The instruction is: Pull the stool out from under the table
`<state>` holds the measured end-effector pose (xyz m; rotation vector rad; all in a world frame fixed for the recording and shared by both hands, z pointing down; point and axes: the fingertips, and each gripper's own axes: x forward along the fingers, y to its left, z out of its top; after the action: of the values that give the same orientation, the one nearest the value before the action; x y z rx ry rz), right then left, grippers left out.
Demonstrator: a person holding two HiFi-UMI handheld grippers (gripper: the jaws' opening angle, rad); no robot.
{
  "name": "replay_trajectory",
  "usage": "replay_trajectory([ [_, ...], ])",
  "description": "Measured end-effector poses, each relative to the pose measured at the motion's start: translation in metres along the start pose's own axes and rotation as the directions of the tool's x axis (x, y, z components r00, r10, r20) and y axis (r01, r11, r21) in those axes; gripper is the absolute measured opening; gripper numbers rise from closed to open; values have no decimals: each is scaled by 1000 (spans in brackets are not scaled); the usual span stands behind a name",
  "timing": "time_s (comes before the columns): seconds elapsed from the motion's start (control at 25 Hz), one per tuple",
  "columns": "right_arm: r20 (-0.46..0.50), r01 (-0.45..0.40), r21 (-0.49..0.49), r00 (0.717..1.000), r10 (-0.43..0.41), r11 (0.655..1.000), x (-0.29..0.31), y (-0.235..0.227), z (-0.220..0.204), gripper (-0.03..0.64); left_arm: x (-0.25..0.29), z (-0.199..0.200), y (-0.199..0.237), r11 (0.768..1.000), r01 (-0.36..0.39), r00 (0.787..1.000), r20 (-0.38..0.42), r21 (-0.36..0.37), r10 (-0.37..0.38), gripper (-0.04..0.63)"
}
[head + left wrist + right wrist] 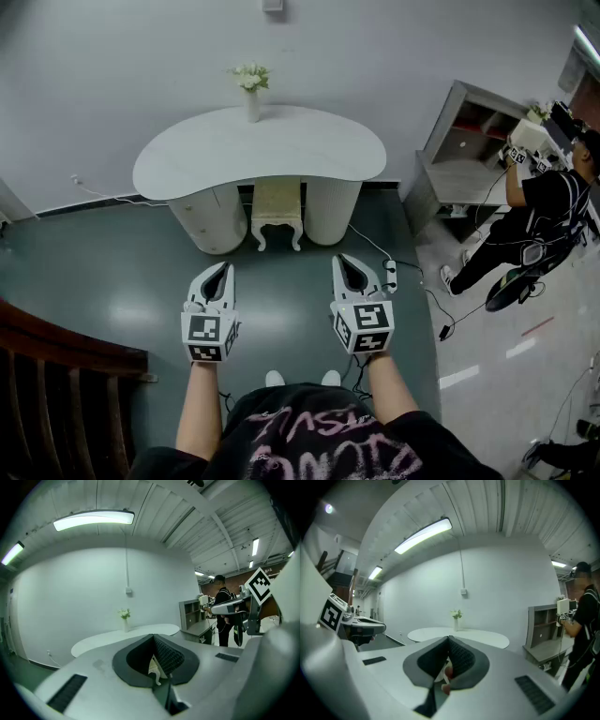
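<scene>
A cream stool (277, 210) with curved white legs stands tucked under the white kidney-shaped table (206, 155), between its two rounded pedestals. My left gripper (217, 270) and right gripper (348, 263) hover side by side over the dark floor, well short of the stool, both pointing toward it. Each has its jaws shut with nothing between them. In the left gripper view the left gripper (153, 637) has its tips meeting, and a bit of the stool (152, 666) shows through the gap below. The right gripper (449, 639) looks the same, with the table (487, 637) beyond.
A vase of white flowers (250, 87) stands on the table's back edge. A power strip and cables (391, 273) lie on the floor at the right. A grey shelf unit (459, 159) and a person (534, 220) are further right. A dark wooden railing (56, 394) is at lower left.
</scene>
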<state>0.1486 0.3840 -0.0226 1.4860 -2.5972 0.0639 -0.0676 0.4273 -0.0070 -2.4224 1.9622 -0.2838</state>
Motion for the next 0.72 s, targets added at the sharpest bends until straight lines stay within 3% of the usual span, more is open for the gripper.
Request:
replay_trajectory([
  [0.72, 9, 11, 35, 1000, -11, 999, -5, 1, 0, 61, -6, -1, -6, 999, 45, 999, 23, 19, -45, 12],
])
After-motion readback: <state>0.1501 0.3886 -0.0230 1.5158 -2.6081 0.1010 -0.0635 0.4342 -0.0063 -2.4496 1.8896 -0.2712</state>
